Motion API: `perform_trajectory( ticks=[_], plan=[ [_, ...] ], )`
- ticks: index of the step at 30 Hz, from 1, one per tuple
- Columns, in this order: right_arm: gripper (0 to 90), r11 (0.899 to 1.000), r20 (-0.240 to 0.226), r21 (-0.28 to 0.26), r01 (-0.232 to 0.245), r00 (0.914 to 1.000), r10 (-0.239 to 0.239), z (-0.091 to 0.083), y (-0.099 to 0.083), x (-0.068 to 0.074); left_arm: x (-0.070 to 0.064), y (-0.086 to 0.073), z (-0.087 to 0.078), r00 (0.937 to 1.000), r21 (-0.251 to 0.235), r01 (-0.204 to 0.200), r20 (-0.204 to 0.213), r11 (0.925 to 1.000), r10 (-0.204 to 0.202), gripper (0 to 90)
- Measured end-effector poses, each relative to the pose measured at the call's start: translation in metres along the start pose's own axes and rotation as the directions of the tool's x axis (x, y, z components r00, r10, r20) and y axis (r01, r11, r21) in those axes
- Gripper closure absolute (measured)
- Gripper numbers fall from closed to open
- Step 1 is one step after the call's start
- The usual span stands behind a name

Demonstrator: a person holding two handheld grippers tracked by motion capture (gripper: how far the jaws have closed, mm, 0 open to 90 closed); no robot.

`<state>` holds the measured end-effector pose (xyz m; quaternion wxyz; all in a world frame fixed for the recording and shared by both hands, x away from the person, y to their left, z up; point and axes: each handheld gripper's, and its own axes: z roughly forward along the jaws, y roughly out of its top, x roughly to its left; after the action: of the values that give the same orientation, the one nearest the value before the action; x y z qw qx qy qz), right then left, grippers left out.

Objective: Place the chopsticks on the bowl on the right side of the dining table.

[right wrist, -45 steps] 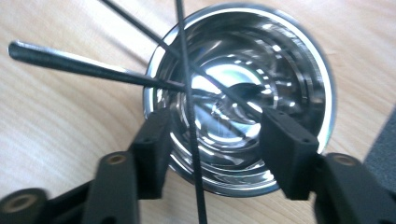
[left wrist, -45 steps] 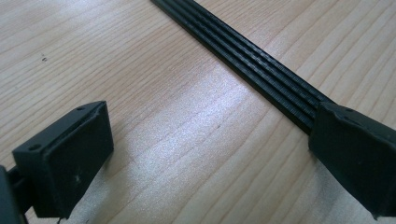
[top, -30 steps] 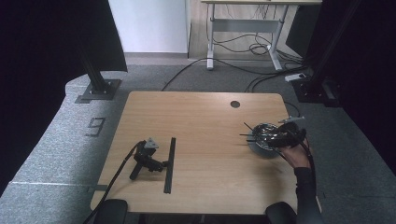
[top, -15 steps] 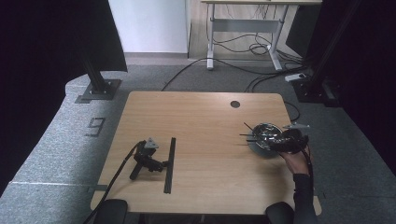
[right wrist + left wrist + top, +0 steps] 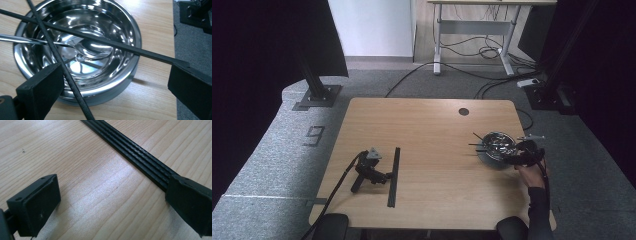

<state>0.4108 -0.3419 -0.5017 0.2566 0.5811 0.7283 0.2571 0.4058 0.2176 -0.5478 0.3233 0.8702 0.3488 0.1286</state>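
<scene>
Wooden table (image 5: 427, 130) is where I'm hovering my right gripper (image 5: 112, 100), jaws gaping wide, just off the near rim of the steel bowl (image 5: 80, 47) that's sitting by the right edge with black sticks (image 5: 105, 41) crossing over it.

Black hand-held gripper (image 5: 526, 152); black sleeve (image 5: 539, 212); square jaws

A long black strip (image 5: 393, 176) lies on the table (image 5: 432, 125).
</scene>
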Motion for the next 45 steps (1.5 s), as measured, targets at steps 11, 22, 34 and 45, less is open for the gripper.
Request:
perform_trajectory(
  ticks=[11,22,34,45],
  plan=[
    [0.8,0.999,0.03,-0.009,-0.036,0.9989,0.037,-0.001,-0.004,-0.016,0.0,0.0,0.0,1.0,0.0,0.0,0.0,1.0,0.0,0.0],
    [1.1,0.997,0.064,-0.034,-0.067,0.9956,0.069,0.0,-0.005,-0.028,0.0,0.0,0.0,1.0,0.0,0.0,0.0,1.0,0.0,0.0],
    [2.2,0.995,0.094,-0.053,-0.081,0.9918,0.086,0.004,-0.004,-0.036,0.0,0.0,0.0,1.0,0.0,0.0,0.0,1.0,0.0,0.0],
    [16.0,0.991,0.048,-0.113,-0.079,0.9953,0.085,-0.01,-0.001,-0.025,0.0,0.0,0.0,1.0,0.0,0.0,0.0,1.0,0.0,0.0]
  ],
)
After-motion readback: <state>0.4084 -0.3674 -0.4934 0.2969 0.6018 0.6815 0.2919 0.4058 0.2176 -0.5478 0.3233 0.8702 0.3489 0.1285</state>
